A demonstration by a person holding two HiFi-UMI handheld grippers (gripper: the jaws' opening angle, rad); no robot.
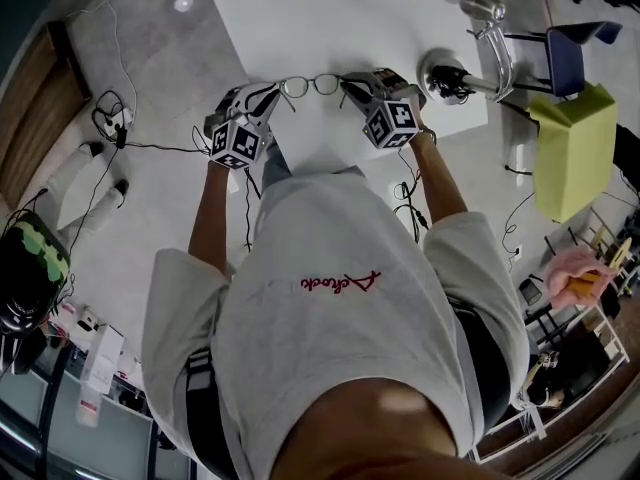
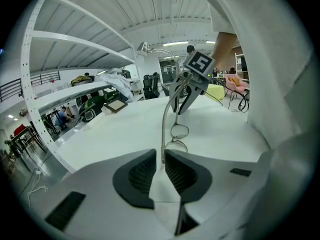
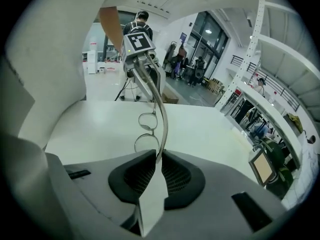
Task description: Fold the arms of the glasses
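Nearest my head camera is the person's grey shirt (image 1: 340, 298), filling the lower half of that view, with both forearms reaching forward from it. Beyond lies the white table (image 1: 330, 18), and a metal lamp (image 1: 485, 28) stands at its right end.

Both grippers sit at the table's near edge, facing each other. My left gripper (image 1: 268, 98) is on the left with its marker cube towards me, and my right gripper (image 1: 352, 86) is level with it, a little apart.

Between them hang the glasses (image 1: 310, 86), thin-rimmed, with the two round lenses side by side in the gap. They are over the table's near edge, but I cannot tell whether the lenses touch the surface.

On the left gripper view, the dark pads are clamped on the tip of the left temple (image 2: 164, 129), a slim metal rod rising from the pads towards the other gripper, with the lenses just beside it. On the right gripper view, the pads are likewise pinched on the tip of the right temple (image 3: 163, 119).
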